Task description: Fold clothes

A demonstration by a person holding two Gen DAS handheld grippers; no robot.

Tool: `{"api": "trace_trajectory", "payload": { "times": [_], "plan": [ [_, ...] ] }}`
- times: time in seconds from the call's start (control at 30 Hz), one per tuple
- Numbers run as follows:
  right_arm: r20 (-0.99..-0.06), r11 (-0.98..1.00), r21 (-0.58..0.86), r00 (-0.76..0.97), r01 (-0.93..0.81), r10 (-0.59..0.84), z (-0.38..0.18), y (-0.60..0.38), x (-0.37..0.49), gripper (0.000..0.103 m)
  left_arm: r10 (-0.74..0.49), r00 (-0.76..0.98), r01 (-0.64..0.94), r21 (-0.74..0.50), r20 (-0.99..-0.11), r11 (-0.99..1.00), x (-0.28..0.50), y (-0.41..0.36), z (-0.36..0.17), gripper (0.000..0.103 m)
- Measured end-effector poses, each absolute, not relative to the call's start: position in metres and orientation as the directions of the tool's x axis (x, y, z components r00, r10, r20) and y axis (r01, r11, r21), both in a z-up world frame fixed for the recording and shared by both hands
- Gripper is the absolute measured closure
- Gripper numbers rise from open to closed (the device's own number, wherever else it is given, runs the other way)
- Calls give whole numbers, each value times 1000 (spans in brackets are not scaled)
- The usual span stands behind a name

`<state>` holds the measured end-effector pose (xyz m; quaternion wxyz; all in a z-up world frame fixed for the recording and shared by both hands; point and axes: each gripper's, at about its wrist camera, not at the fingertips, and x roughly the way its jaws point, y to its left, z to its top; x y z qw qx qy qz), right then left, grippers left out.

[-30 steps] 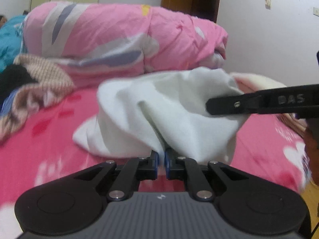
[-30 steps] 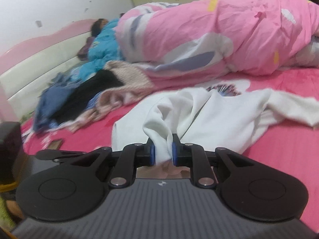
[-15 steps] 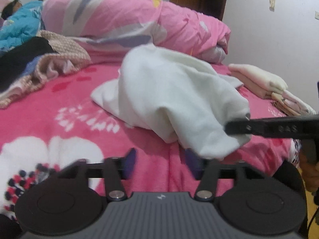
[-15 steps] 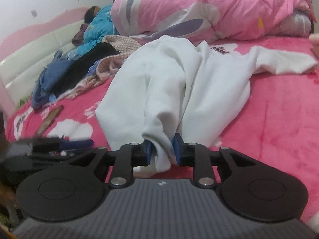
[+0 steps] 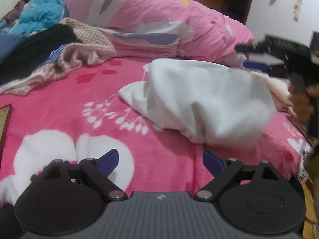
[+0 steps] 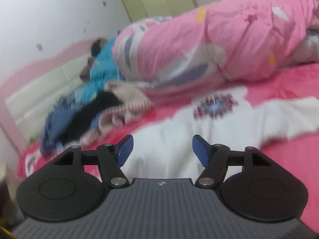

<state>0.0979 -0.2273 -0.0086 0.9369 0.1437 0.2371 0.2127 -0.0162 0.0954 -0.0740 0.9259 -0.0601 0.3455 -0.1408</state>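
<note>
A white garment (image 5: pixel 201 101) lies bunched on the pink flowered bedspread (image 5: pixel 69 99), right of centre in the left wrist view. My left gripper (image 5: pixel 161 160) is open, low over the bedspread, just short of the garment's near edge, with nothing between its blue pads. In the right wrist view the same white garment (image 6: pixel 199 137) spreads flat below my right gripper (image 6: pixel 162 149), which is open and empty above it; this view is blurred. The other gripper (image 5: pixel 279 47) shows at the right of the left wrist view, held by a hand.
A rolled pink quilt (image 5: pixel 159 23) runs along the back of the bed. A heap of knitted, black and blue clothes (image 5: pixel 49 49) lies at the left. Folded cream clothes (image 5: pixel 279 91) sit behind the white garment. A person in blue lies by the headboard (image 6: pixel 103 63).
Both grippers have let go of the white garment and opened. The garment has dropped onto the bedspread, the left gripper has drawn back, and the right one has lifted clear.
</note>
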Motion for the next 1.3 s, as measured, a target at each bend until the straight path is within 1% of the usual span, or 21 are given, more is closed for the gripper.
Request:
{"api": "trace_trajectory", "payload": {
  "times": [0.03, 0.17, 0.2, 0.23, 0.27, 0.33, 0.4, 0.5, 0.7, 0.77, 0.87, 0.93, 0.97, 1.0, 1.07, 1.1, 1.13, 1.17, 1.2, 1.23, 1.3],
  "plan": [
    [-412, 871, 371, 784, -320, 464, -14, -226, 109, 21, -309, 721, 218, -220, -621, 951, -15, 97, -74, 6],
    [-524, 885, 372, 723, -281, 450, -35, -220, 153, 20, -347, 721, 226, -271, -599, 936, -8, 102, -76, 1],
    [-550, 888, 372, 706, -271, 446, -40, -219, 164, 23, -359, 720, 229, -285, -594, 931, -7, 103, -77, 0],
    [-576, 891, 371, 688, -261, 441, -45, -217, 175, 44, -371, 719, 233, -299, -588, 926, -5, 104, -78, 0],
    [-602, 895, 369, 669, -251, 436, -50, -216, 186, 56, -385, 714, 238, -315, -585, 919, -4, 105, -78, 0],
    [-589, 893, 359, 677, -269, 441, -55, -211, 175, 81, -410, 704, 237, -352, -580, 906, -3, 108, -80, 0],
    [-557, 898, 319, 707, -302, 435, -50, -205, 150, 88, -427, 705, 238, -378, -567, 895, -3, 112, -80, 0],
    [-517, 890, 301, 725, -342, 454, -40, -200, 110, 91, -442, 724, 258, -385, -530, 886, -7, 115, -75, 0],
    [-466, 833, 329, 691, -444, 552, -34, -185, 24, 92, -458, 764, 305, -371, -454, 877, -17, 114, -56, 3],
    [-460, 809, 354, 666, -469, 587, -41, -176, -1, 92, -461, 768, 309, -372, -445, 875, -19, 113, -53, 4],
    [-483, 792, 374, 627, -483, 611, -60, -165, -32, 92, -467, 765, 311, -380, -444, 871, -18, 113, -51, 9],
    [-491, 784, 388, 611, -485, 621, -68, -164, -45, 92, -477, 753, 314, -391, -453, 866, -17, 111, -53, 9],
    [-493, 779, 395, 604, -486, 627, -71, -164, -50, 91, -483, 745, 315, -396, -459, 862, -17, 111, -54, 13],
    [-492, 776, 395, 601, -491, 630, -72, -166, -56, 88, -487, 738, 314, -400, -468, 861, -17, 109, -55, 19],
    [-483, 774, 379, 604, -508, 633, -62, -176, -61, 84, -489, 728, 308, -407, -481, 860, -18, 108, -58, 25],
    [-463, 767, 383, 612, -514, 641, -53, -185, -60, 78, -488, 725, 303, -411, -486, 860, -19, 108, -59, 28],
    [-432, 757, 396, 622, -520, 653, -43, -196, -58, 71, -488, 722, 299, -414, -491, 860, -21, 108, -59, 30],
    [-400, 746, 409, 632, -525, 664, -33, -208, -55, 64, -488, 719, 297, -416, -494, 859, -22, 108, -60, 34],
    [-368, 739, 419, 645, -528, 670, -23, -219, -51, 50, -490, 715, 297, -418, -499, 859, -24, 108, -60, 37],
    [-345, 741, 417, 662, -526, 665, -13, -227, -43, 42, -493, 710, 297, -421, -503, 857, -26, 108, -61, 39],
    [-330, 766, 389, 699, -512, 635, 2, -236, -15, 40, -499, 700, 297, -426, -511, 854, -30, 108, -63, 46]
  ]
}}
